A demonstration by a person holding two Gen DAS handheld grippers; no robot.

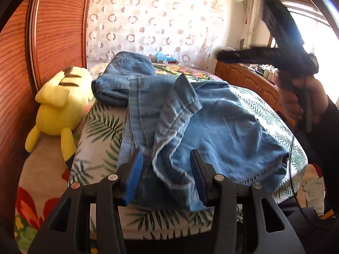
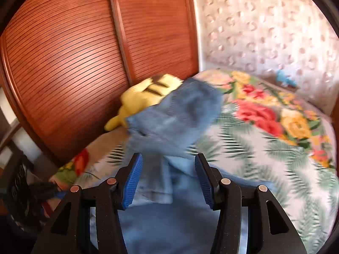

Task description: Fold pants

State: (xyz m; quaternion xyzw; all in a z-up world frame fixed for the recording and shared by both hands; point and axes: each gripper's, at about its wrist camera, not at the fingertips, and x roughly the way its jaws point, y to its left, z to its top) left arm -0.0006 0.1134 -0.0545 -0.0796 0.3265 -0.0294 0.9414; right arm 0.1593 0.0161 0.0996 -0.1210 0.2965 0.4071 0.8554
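Nearest in the left wrist view, the left gripper stands partly spread, its blue pads clear of the cloth, with a rumpled hem of the jeans lying loose between them. The right gripper is likewise parted and holds nothing; denim lies under and between its fingers, but that view is blurred.

There is one pair of jeans, heaped on the near part of the bed. One leg is thrown back across the rest with its cuff standing up, and the waist end with a back pocket lies bunched at the far left. I judge the folding barely begun, or a first fold dropped untidily: the cloth needs smoothing, the legs laid together, then folding across.

One yellow plush toy lies at the left, just beside the jeans. Further off stand the slatted wooden doors and one patterned curtain.
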